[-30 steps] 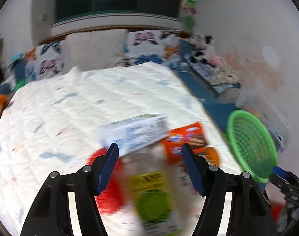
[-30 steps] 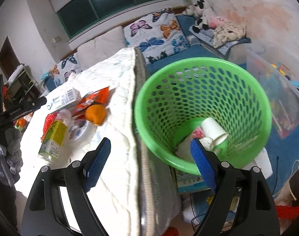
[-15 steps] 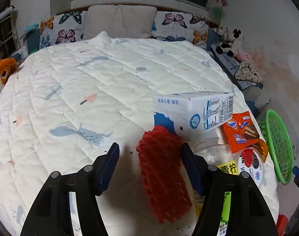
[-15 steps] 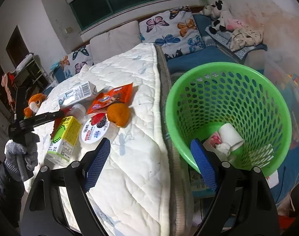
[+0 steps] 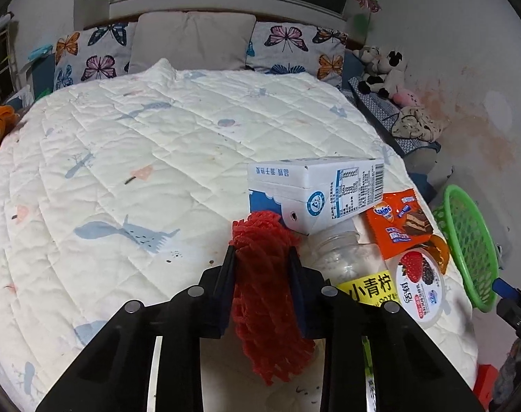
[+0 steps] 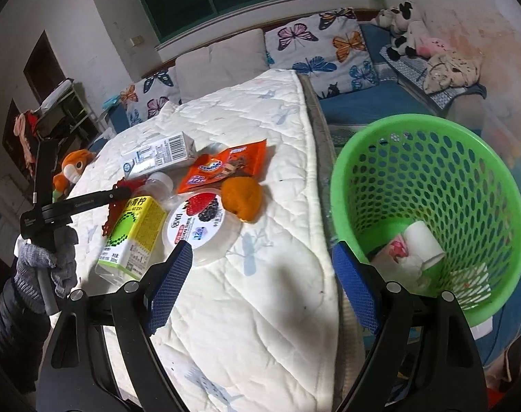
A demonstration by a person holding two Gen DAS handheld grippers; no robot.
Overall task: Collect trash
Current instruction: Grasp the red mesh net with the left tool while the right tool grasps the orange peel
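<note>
A: Items on the quilt (image 6: 260, 309)?
B: Carton (image 6: 157, 156) farthest; wrapper (image 6: 226, 168) to its right; bottle (image 6: 131, 233) nearer, left; yogurt cup (image 6: 198, 223) right of the bottle; peel (image 6: 241, 199) right of the cup.
A: The mesh sleeve (image 5: 264, 274)?
B: Left of the bottle, before the carton.
A: Basket (image 6: 346, 178)?
B: Off the bed's right edge, paper cup (image 6: 423, 243) inside.

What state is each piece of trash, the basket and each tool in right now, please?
Left tool: shut on red foam net.
Right tool: open, empty.
White milk carton: lying on its side.
Clear plastic bottle with yellow-green label: lying down.
Orange snack wrapper: flat on the quilt.
Green mesh basket: upright, partly filled.
</note>
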